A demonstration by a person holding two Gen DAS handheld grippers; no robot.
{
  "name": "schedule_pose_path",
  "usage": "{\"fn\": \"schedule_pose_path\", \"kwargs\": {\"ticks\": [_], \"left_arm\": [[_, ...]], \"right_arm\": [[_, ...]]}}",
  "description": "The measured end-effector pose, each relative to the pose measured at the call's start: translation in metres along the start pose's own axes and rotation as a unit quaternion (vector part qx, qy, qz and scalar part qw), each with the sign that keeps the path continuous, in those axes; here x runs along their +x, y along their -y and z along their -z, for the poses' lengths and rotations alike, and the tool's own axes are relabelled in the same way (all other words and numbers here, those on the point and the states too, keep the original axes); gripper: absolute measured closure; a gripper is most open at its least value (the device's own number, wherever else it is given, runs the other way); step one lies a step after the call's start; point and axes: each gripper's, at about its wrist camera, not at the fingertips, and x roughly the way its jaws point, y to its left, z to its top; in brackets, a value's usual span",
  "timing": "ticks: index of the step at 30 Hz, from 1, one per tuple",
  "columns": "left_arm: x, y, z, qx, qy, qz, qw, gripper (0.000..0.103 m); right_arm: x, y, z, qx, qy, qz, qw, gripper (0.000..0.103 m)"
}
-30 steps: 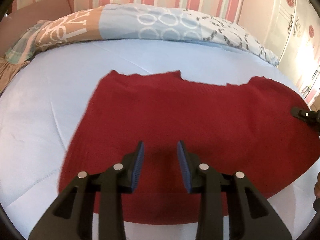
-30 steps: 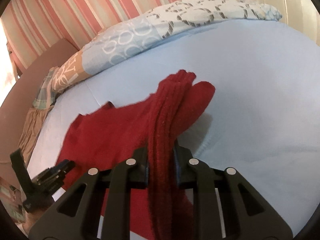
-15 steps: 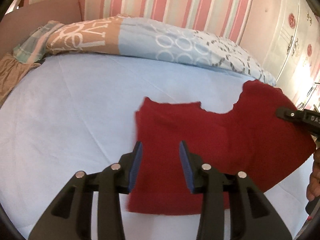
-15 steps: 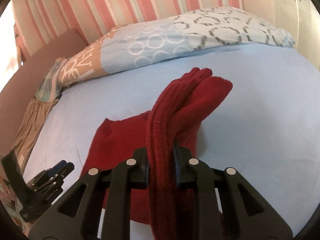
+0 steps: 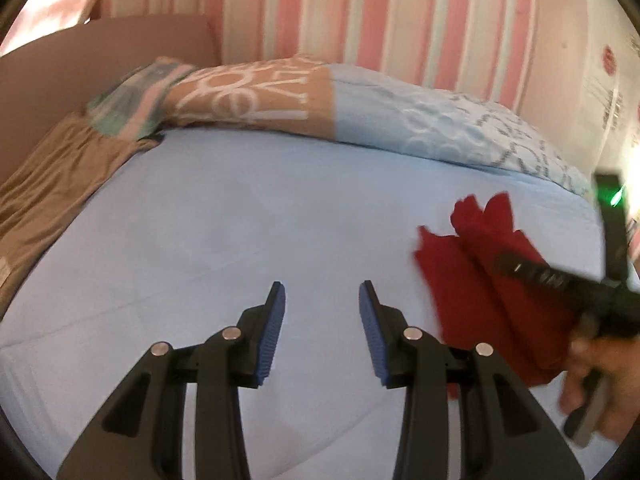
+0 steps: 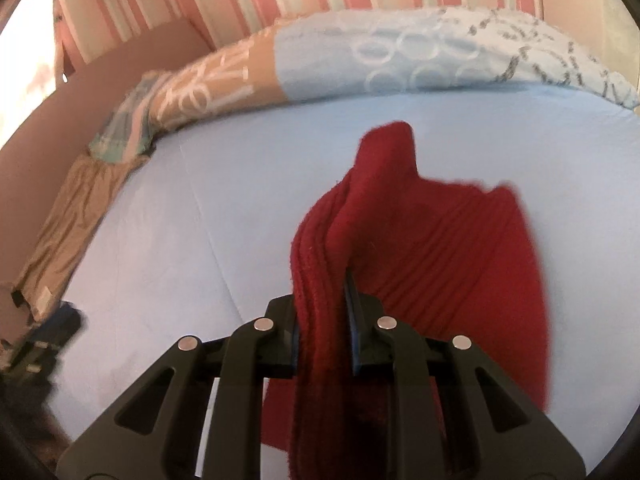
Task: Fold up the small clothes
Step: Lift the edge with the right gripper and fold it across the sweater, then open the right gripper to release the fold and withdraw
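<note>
Sweater (image 6: pixel 452 248) hangs bunched, pinched in the right gripper (image 6: pixel 322 312) above the bed (image 6: pixel 224 184); left gripper (image 5: pixel 322 312) stands spread and empty over the bed.

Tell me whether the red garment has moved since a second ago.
Yes. The red garment, gripped by the right tongs, slid rightward across the blue sheet, clear of the left tongs.

Red knit garment (image 6: pixel 448 264), bunched, lifted
</note>
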Motion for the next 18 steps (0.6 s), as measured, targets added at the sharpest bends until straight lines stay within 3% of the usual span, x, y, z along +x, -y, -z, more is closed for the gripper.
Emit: {"fn": "schedule_pose_path", "kwargs": {"ticks": [5, 7, 9, 14, 15, 17, 18], "left_arm": [[-0.004, -0.030, 0.012, -0.004, -0.009, -0.020, 0.9998, 0.064], [-0.002, -0.037, 0.015, -0.011, -0.015, -0.022, 0.9996, 0.064], [0.000, -0.039, 0.016, -0.023, -0.022, -0.018, 0.9993, 0.064], [-0.004, -0.021, 0.008, -0.033, -0.022, -0.003, 0.9992, 0.062], [-0.005, -0.015, 0.005, -0.033, -0.022, -0.001, 0.9992, 0.058], [-0.007, -0.005, 0.001, -0.035, -0.019, 0.003, 0.9992, 0.057], [-0.007, 0.000, -0.001, -0.035, -0.019, 0.005, 0.9992, 0.057]], "right_arm": [[0.030, -0.029, 0.025, -0.045, 0.004, 0.060, 0.997, 0.085], [0.030, -0.038, 0.030, -0.070, 0.011, 0.078, 0.994, 0.075], [0.027, -0.040, 0.030, -0.077, 0.009, 0.063, 0.995, 0.050], [-0.034, -0.018, 0.019, -0.037, 0.044, -0.045, 0.997, 0.033], [-0.052, -0.007, 0.018, -0.029, 0.064, -0.043, 0.997, 0.021], [-0.083, 0.020, 0.022, -0.020, 0.109, 0.024, 0.994, 0.009], [-0.089, 0.033, 0.024, -0.020, 0.116, 0.065, 0.991, 0.009]]}}
